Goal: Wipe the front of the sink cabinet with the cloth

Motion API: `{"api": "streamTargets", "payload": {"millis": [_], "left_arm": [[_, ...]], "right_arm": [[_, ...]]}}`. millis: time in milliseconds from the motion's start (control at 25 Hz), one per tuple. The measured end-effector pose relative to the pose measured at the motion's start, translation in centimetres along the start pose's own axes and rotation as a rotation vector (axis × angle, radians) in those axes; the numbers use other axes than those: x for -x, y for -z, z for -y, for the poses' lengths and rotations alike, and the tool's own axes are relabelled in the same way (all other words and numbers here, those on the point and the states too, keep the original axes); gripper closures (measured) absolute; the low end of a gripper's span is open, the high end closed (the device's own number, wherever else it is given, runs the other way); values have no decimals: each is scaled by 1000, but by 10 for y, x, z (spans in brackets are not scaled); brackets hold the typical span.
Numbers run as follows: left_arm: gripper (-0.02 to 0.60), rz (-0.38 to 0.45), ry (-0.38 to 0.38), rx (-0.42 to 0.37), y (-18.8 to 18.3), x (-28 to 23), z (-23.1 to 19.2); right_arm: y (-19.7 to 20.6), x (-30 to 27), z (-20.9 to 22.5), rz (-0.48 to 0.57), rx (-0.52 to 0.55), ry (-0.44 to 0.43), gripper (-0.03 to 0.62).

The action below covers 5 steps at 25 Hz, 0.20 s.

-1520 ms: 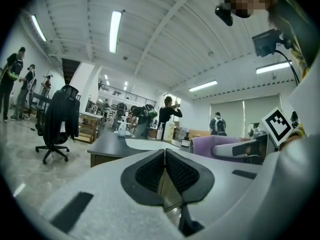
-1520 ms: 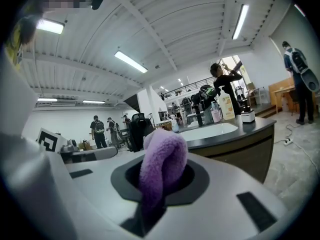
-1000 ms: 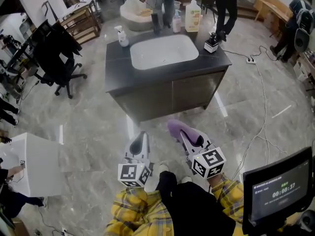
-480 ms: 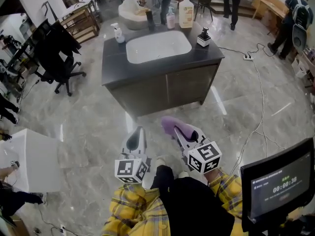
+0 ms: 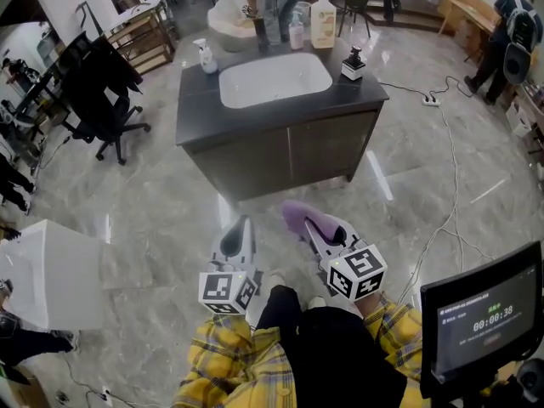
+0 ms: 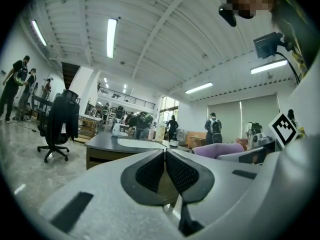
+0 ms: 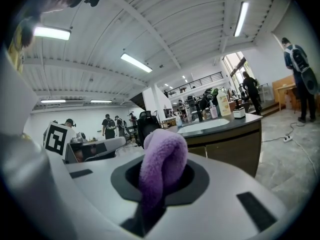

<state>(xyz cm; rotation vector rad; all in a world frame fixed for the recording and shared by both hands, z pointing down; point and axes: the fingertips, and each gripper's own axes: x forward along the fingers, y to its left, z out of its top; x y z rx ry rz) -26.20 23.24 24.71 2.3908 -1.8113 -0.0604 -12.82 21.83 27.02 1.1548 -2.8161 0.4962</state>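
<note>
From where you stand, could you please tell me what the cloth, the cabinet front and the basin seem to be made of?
Cloth: probably fleece or microfibre, fuzzy purple pile. Cabinet front: dark matt panel, perhaps laminate or wood. Basin: smooth glossy white, likely ceramic.

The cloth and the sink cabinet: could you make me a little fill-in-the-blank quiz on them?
The right gripper is clamped on a ____ cloth.
The left gripper has its jaws ____, with nothing between them.
The basin in the dark sink cabinet is ____ in colour.
Missing words: purple; shut; white.
</note>
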Motion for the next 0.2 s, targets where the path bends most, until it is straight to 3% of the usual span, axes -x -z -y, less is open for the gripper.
{"api": "streamTargets", "payload": {"millis": [200], "left_arm": [[572,-1,14,-6,0,-9,-1]], "right_arm": [[1,-4,4,1,-7,10,553]]}}
